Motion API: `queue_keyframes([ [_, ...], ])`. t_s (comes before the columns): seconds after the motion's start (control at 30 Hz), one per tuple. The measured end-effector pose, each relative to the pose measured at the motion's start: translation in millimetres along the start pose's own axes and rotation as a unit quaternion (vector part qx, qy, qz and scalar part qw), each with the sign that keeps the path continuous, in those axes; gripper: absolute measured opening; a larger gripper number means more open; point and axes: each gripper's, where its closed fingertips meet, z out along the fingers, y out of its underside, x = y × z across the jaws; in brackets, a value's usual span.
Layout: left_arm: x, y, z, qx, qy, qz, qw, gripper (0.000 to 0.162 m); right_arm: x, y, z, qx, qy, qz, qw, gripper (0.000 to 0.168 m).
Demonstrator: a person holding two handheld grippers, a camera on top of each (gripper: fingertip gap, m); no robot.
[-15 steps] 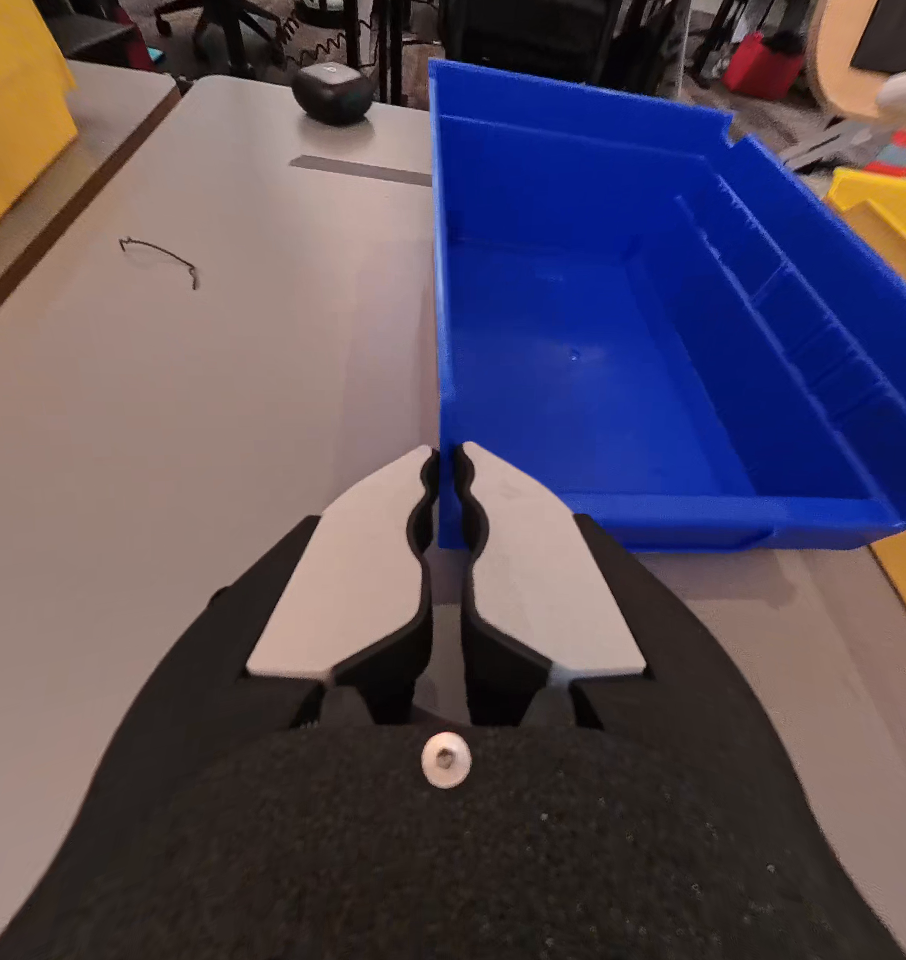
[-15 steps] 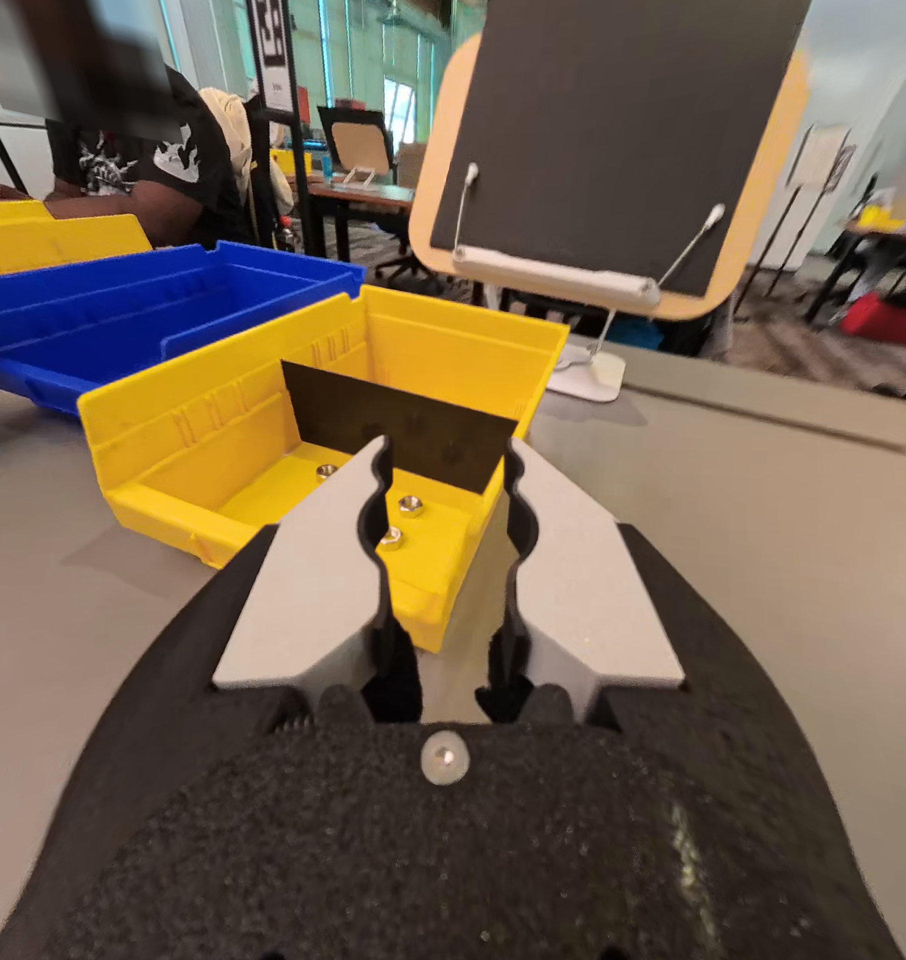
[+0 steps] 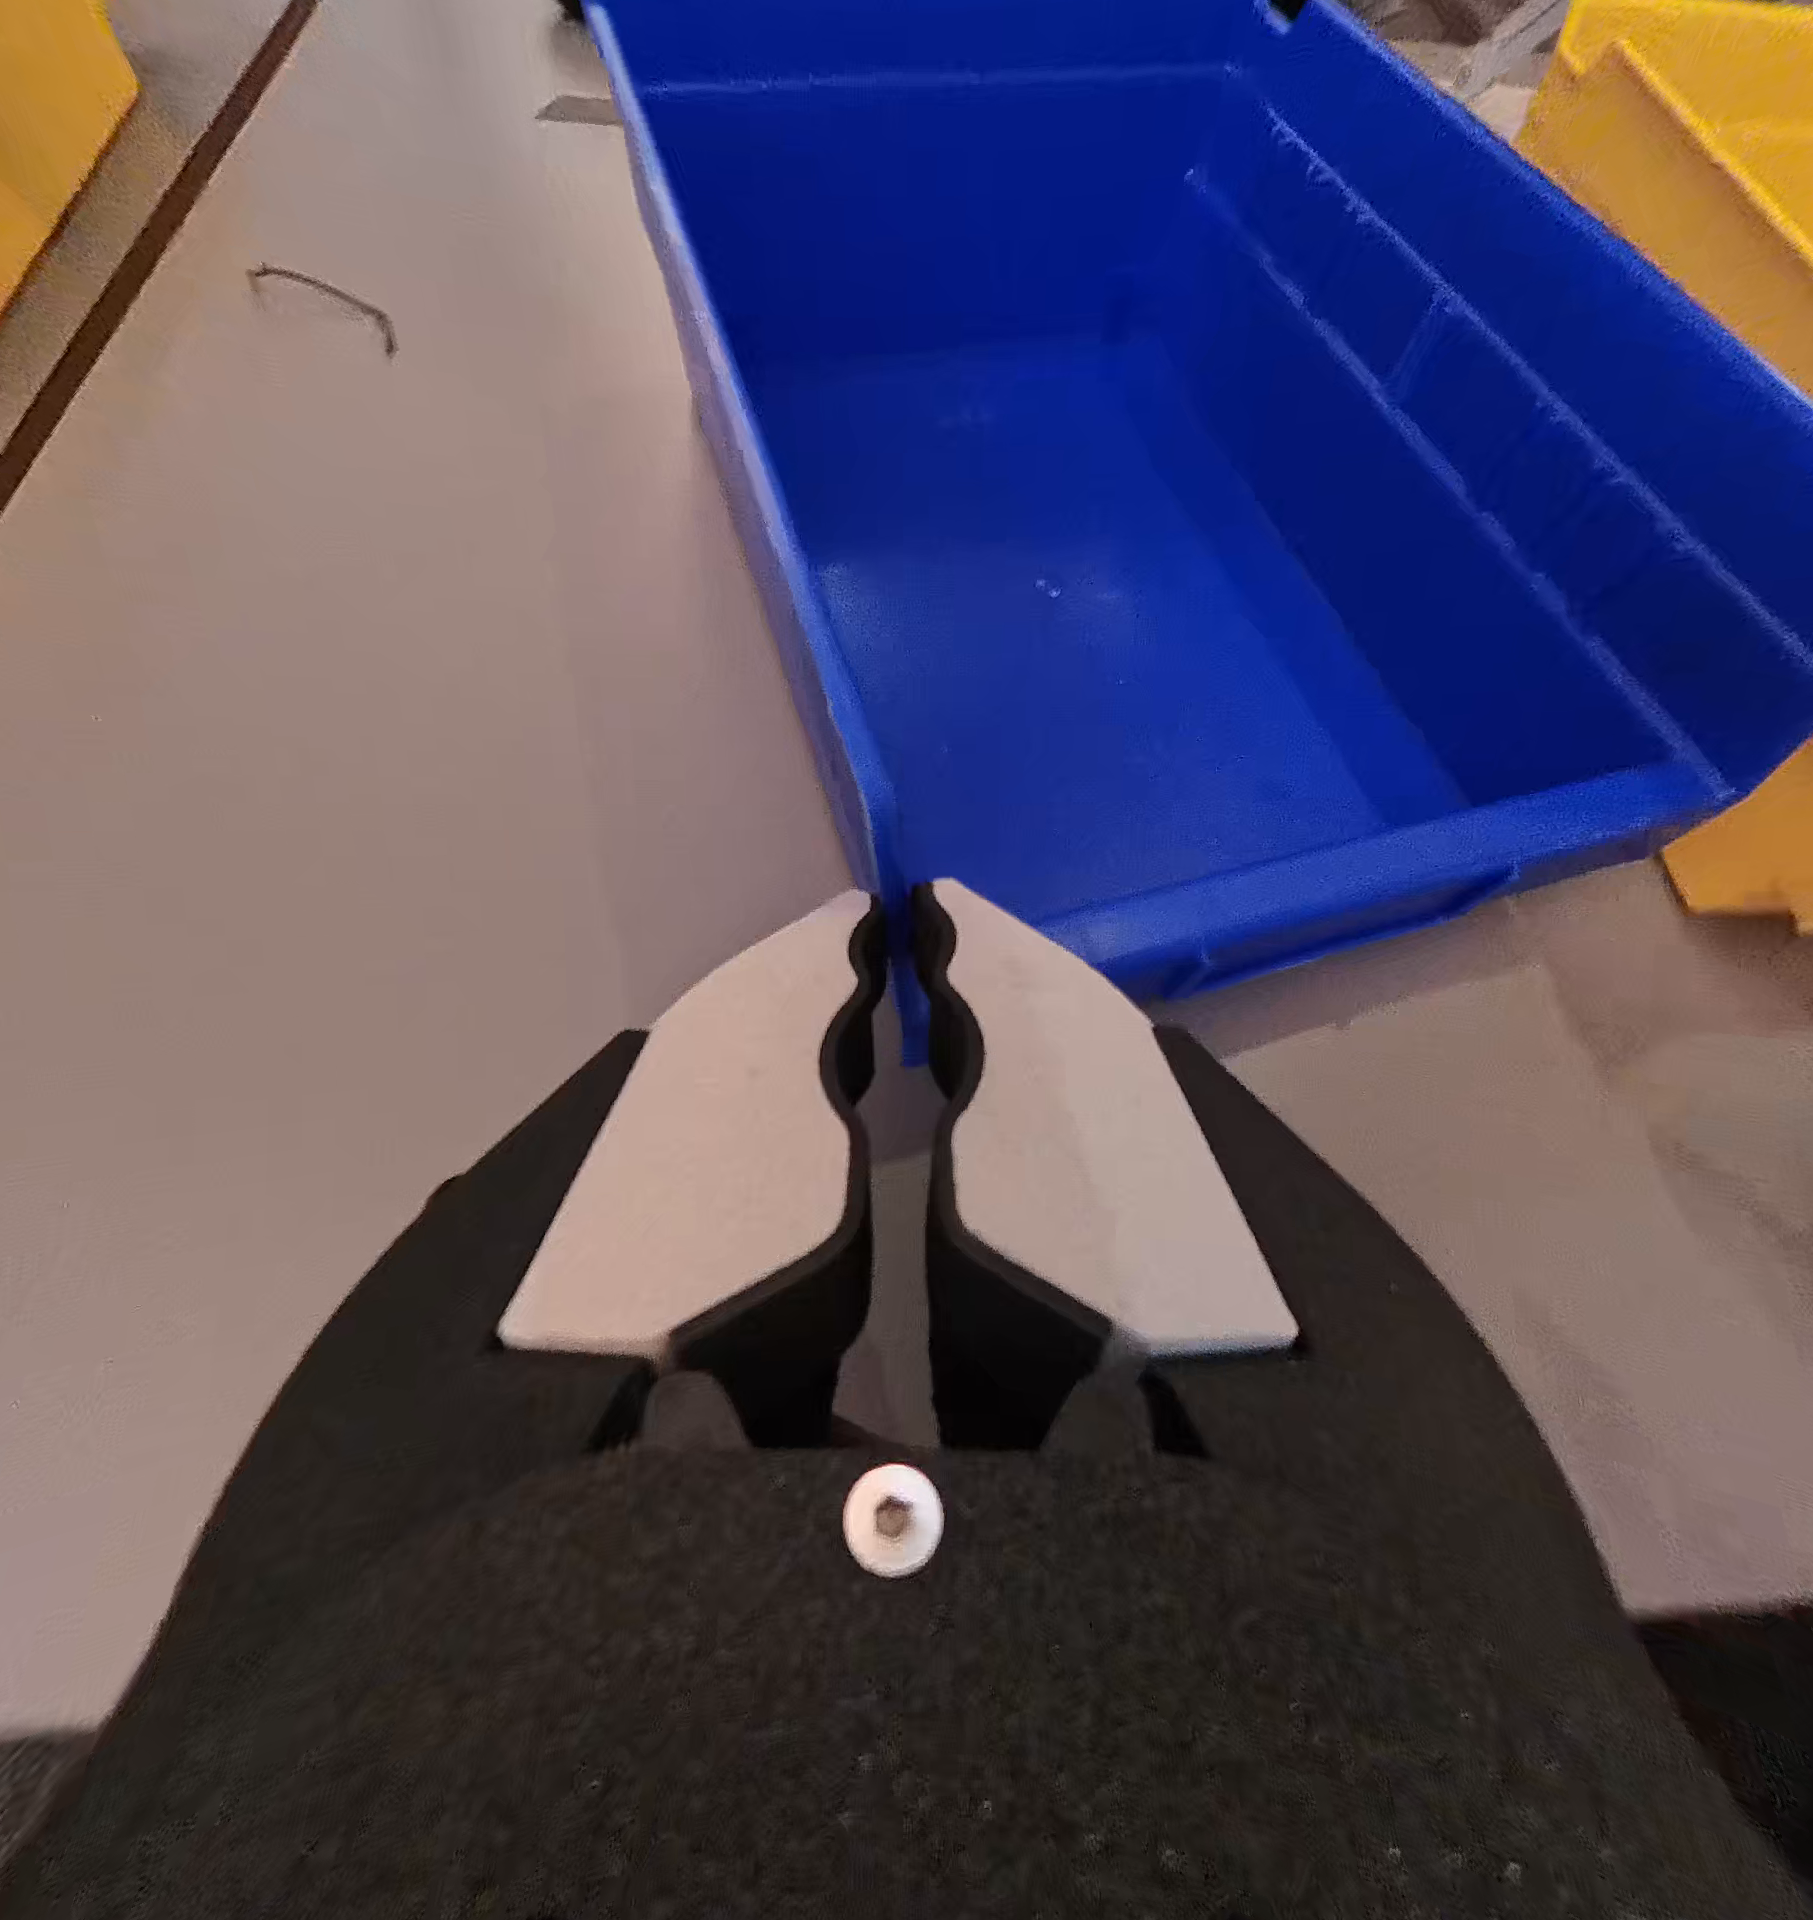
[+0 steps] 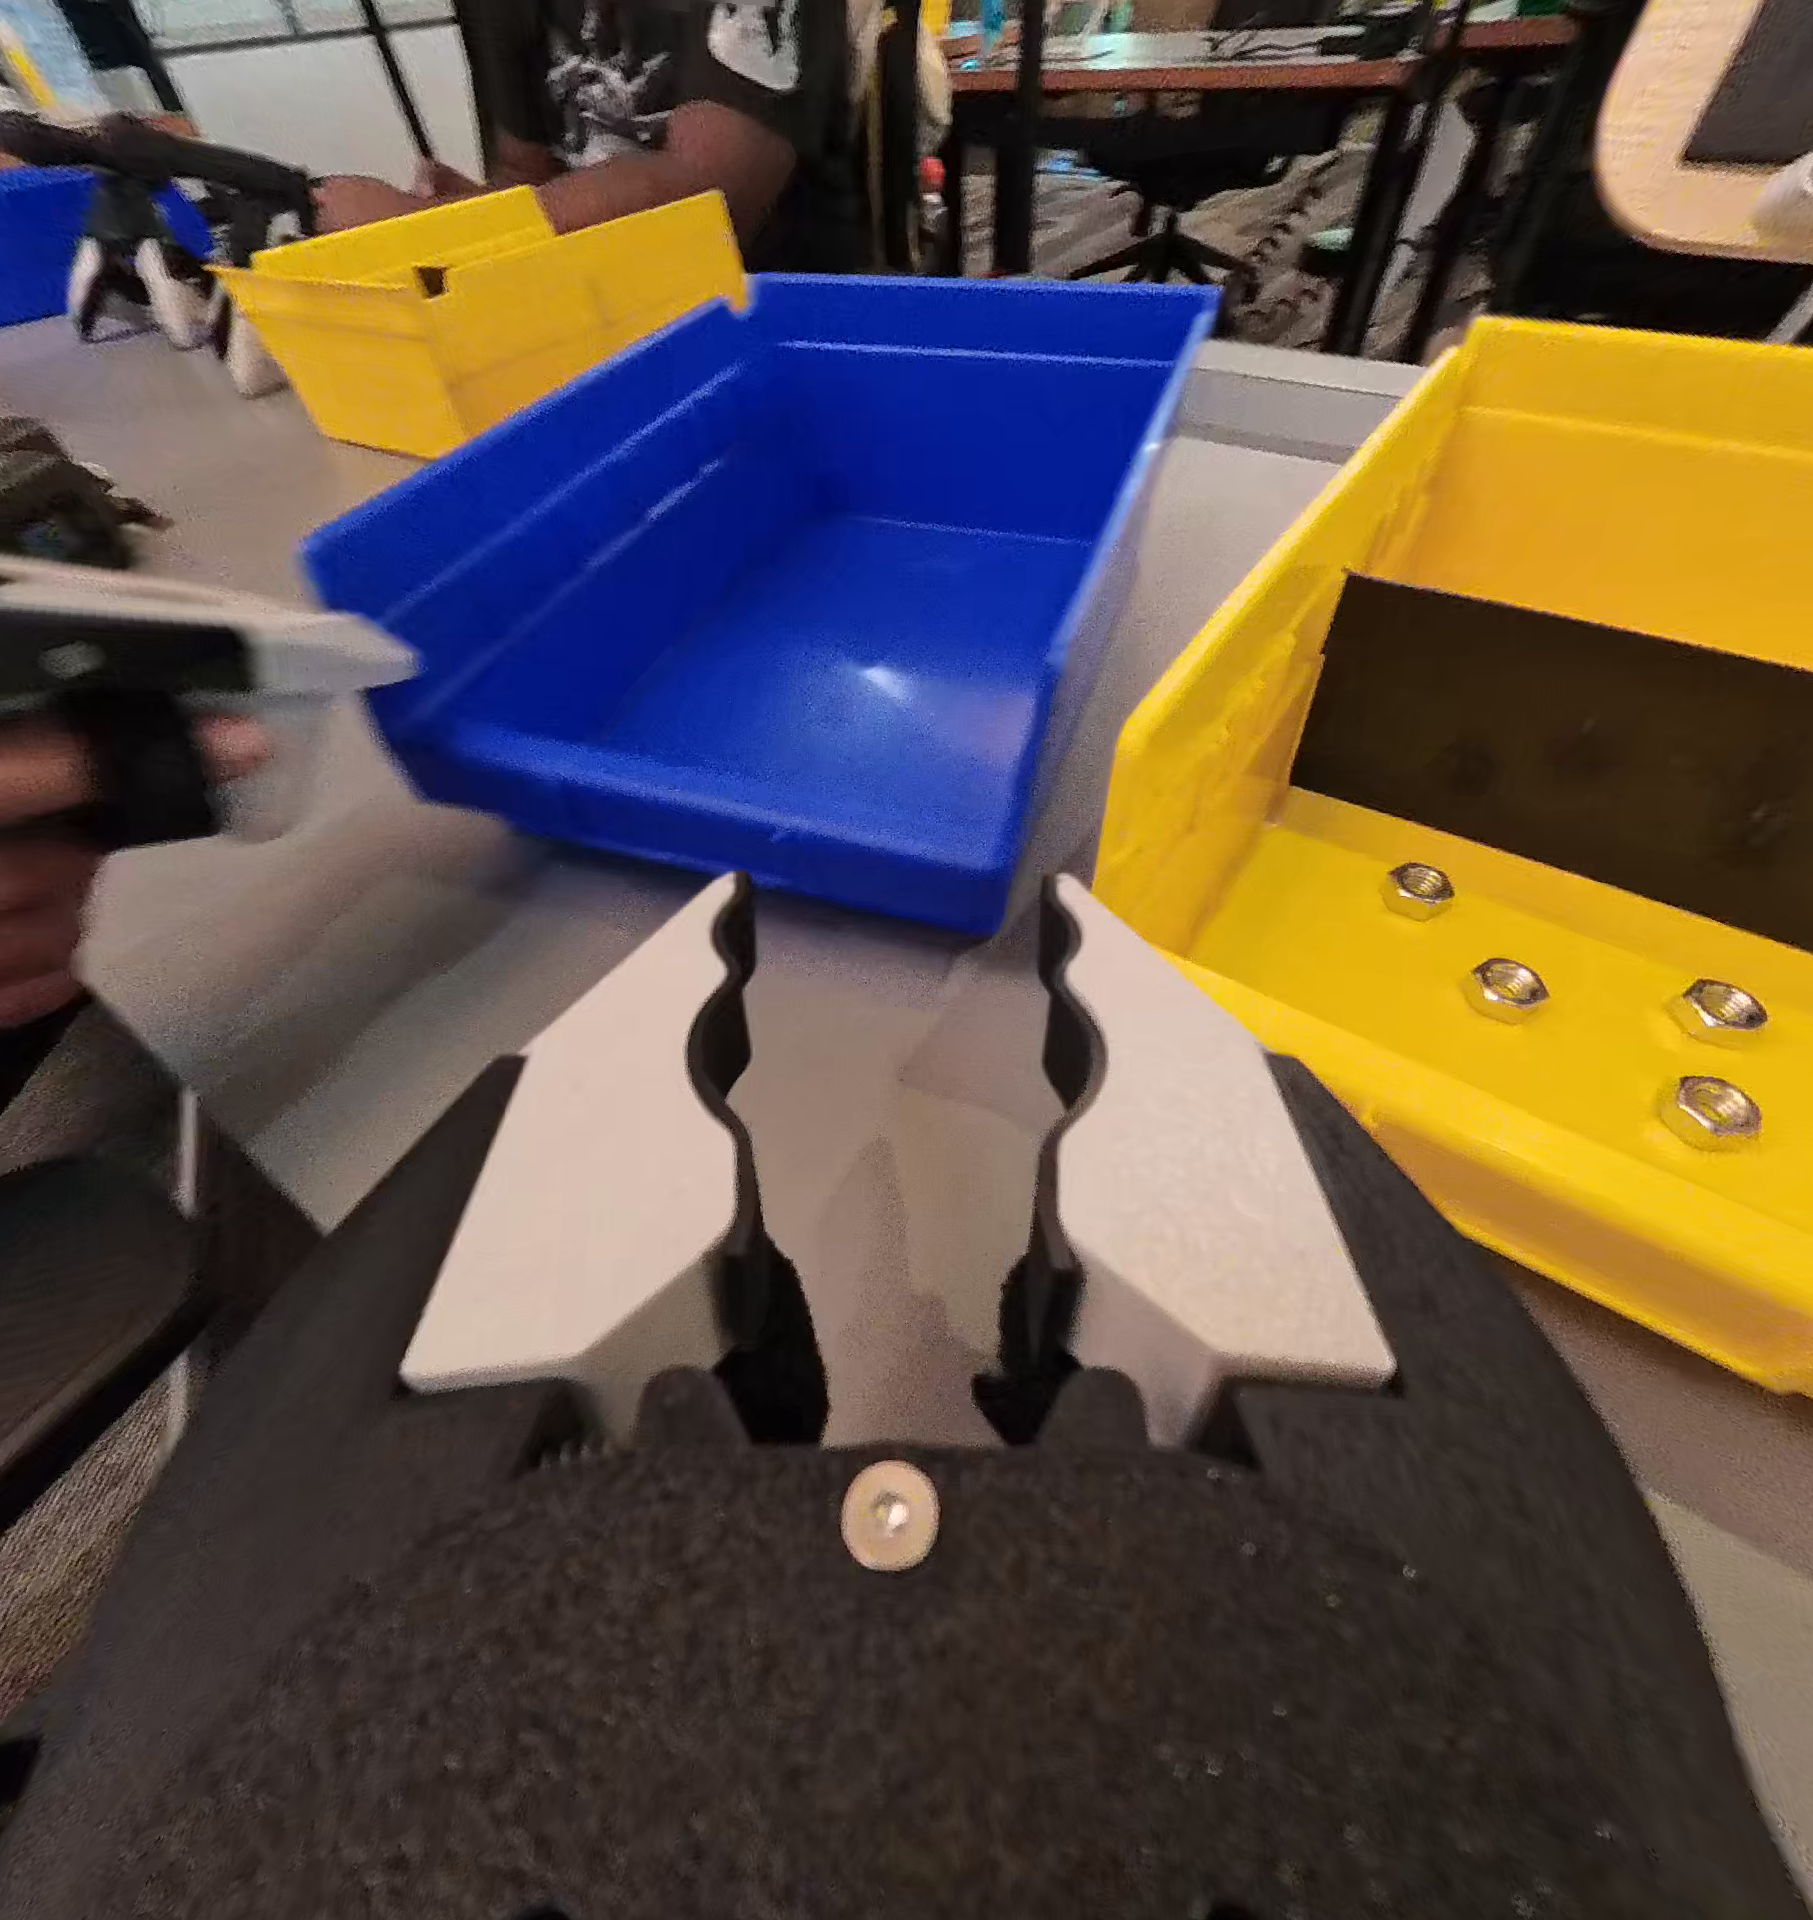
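Observation:
An empty blue bin (image 3: 1141,644) stands on the grey table (image 3: 310,831). My left gripper (image 3: 891,899) is shut to a thin gap, its tips at the bin's near left corner. The corner edge shows in the gap; I cannot tell if the wall is pinched. It also shows blurred at the left of the right wrist view (image 4: 362,655), at the blue bin (image 4: 798,644). My right gripper (image 4: 891,904) is open and empty, just before the bin's near right corner. Right of it a yellow bin (image 4: 1245,675) holds a black divider (image 4: 1608,727) and several hex nuts (image 4: 1504,987).
A second yellow bin (image 4: 445,312) and another blue bin (image 4: 8,239) stand on the far table, where a person (image 4: 673,135) sits. A board on a stand (image 4: 1733,125) is at the back right. A yellow bin (image 3: 8,187) and a dark thin wire (image 3: 320,301) lie left. The gap from one gripper's tips to the other's is roughly 20 cm.
My left gripper has moved forward to the blue bin's near corner. My right gripper has swung left from the yellow bin to face the blue bin, jaws slightly wider.

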Motion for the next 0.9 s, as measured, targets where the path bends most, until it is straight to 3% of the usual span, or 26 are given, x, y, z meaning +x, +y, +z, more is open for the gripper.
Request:
queue_keyframes([
  [0.17, -4, 25, -42, 0.017, -0.006, -0.008, 1.000, 0.005, -7, 12, 22, -0.016, -0.001, 0.029, 0.999, 0.048],
  [0.23, -2, 31, -53, 0.022, -0.005, -0.008, 1.000, 0.005, -12, 14, 27, -0.016, 0.002, 0.024, 1.000, 0.029],
  [0.27, -2, 34, -57, 0.024, -0.008, -0.009, 1.000, 0.005, -9, 13, 28, -0.011, 0.021, 0.016, 1.000, 0.009],
  [0.43, -1, 29, -77, 0.064, -0.052, 0.001, 0.997, 0.005, -14, -5, 27, 0.029, 0.043, -0.060, 0.997, 0.003],
  [0.57, 13, 1, -102, 0.136, -0.072, 0.013, 0.988, 0.006, -13, -54, 3, 0.100, 0.060, -0.096, 0.988, 0.001],
  [0.7, 43, -37, -119, 0.193, -0.074, 0.035, 0.978, 0.006, 10, -89, -20, 0.120, 0.065, -0.082, 0.987, 0.001],
  [0.9, 124, -129, -153, 0.299, -0.042, 0.096, 0.949, 0.006, 72, -164, -98, 0.210, 0.114, -0.068, 0.969, 0.001],
])
